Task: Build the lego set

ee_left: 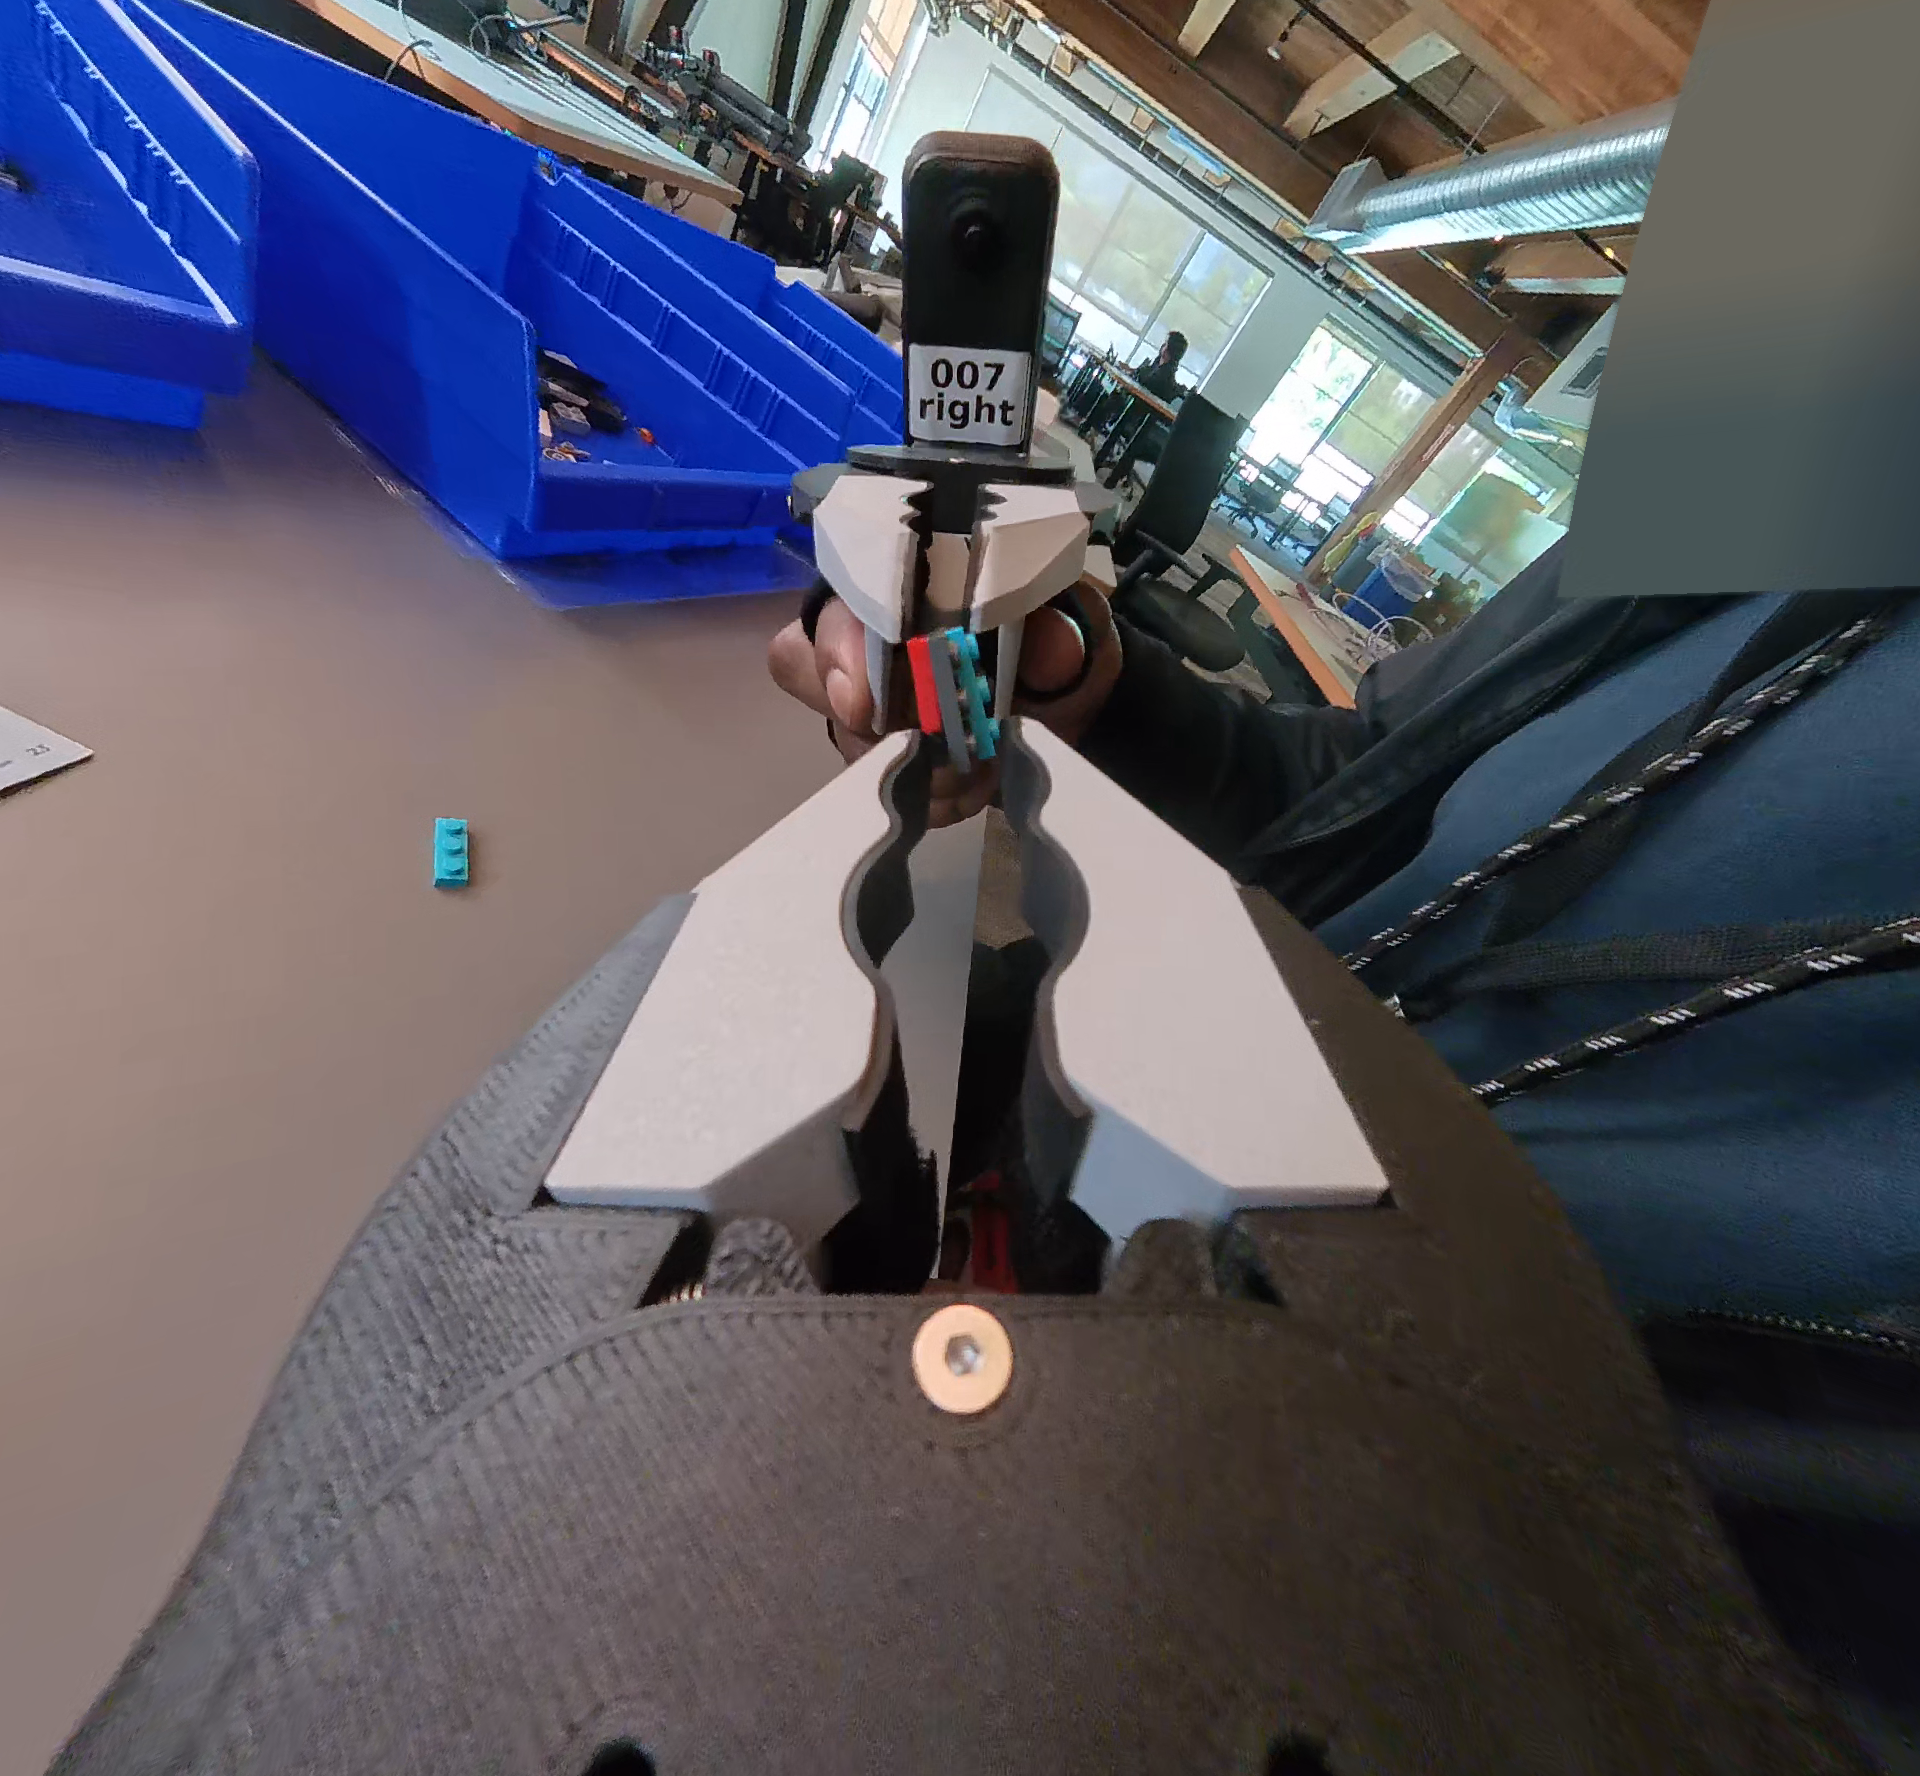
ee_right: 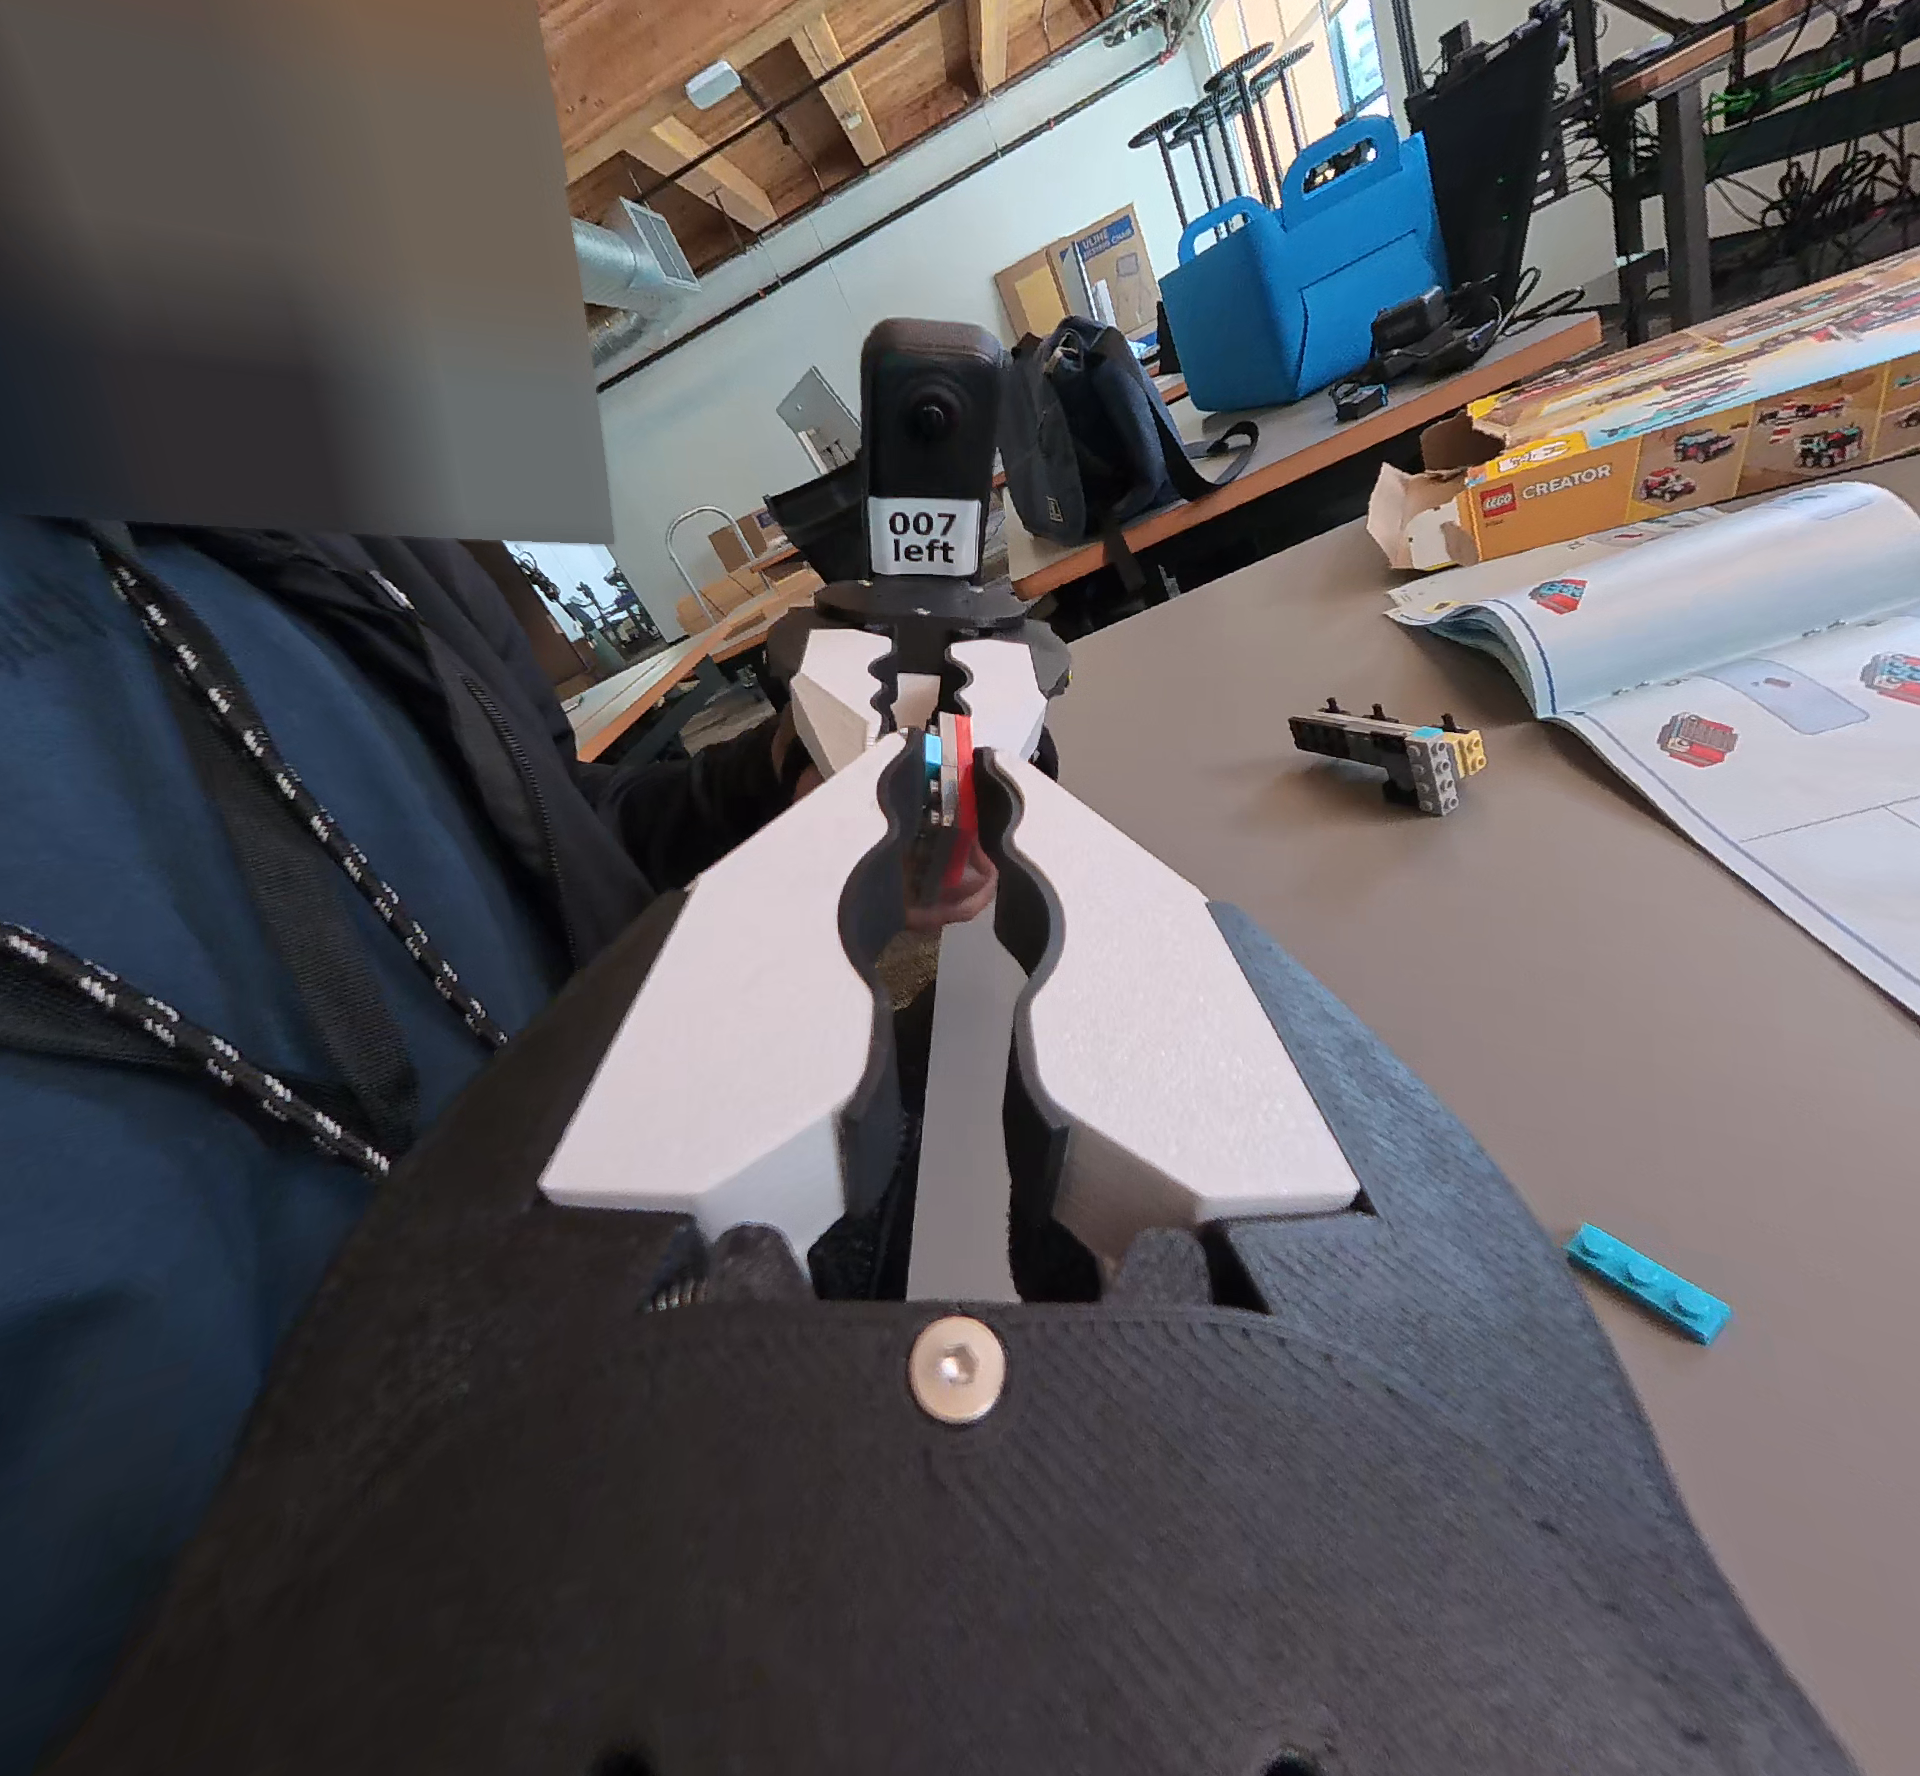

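Observation:
A small stack of red, grey and teal plates (ee_left: 948, 692) is held edge-on in the air between the two grippers, which face each other tip to tip. My right gripper (ee_left: 948, 661) is shut on the stack across its faces. My left gripper (ee_left: 968, 752) is closed on the stack's lower end. In the right wrist view the stack (ee_right: 962, 776) sits between my right gripper's tips (ee_right: 940, 776), with my left gripper (ee_right: 932, 710) just beyond it. A loose teal plate (ee_left: 452, 851) lies on the brown table; it also shows in the right wrist view (ee_right: 1650, 1281).
A partial black, grey and yellow build (ee_right: 1387, 755) lies on the table near an open instruction booklet (ee_right: 1714, 677) and the set's box (ee_right: 1662, 448). Blue parts bins (ee_left: 416, 292) stand at the table's left. The person's torso in a dark blue hoodie (ee_left: 1610, 895) is close behind the grippers. Less than 4 cm separates the two grippers' tips.

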Demonstrator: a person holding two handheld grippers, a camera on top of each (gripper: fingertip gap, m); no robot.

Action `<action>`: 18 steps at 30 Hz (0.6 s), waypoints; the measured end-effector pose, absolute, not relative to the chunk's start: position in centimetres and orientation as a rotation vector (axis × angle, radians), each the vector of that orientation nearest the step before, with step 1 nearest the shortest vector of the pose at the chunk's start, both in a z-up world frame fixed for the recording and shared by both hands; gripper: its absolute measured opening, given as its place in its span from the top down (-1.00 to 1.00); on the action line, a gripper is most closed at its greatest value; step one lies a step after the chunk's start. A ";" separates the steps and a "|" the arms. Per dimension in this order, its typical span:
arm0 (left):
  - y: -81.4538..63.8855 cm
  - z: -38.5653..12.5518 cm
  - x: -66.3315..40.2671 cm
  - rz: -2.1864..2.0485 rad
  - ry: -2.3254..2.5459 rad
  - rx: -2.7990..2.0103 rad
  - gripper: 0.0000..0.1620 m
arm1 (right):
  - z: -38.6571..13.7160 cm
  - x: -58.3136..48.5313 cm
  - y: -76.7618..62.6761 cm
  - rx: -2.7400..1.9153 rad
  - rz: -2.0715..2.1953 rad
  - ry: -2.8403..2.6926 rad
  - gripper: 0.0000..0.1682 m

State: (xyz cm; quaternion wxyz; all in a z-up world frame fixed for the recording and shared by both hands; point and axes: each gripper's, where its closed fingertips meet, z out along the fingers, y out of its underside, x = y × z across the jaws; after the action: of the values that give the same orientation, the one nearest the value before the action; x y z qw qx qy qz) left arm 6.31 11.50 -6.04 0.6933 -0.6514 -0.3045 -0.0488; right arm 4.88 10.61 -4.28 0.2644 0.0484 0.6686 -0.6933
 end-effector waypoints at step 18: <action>11.9 -5.8 6.7 -0.049 -0.664 -1.509 0.85 | -3.4 4.8 11.1 0.171 -1.868 1.733 0.74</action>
State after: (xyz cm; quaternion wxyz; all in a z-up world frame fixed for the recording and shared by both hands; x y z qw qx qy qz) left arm 6.67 11.86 -5.81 0.6788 -0.6719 -0.2957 -0.0220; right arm 4.85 11.05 -3.36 0.2897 0.0642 0.6493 -0.7002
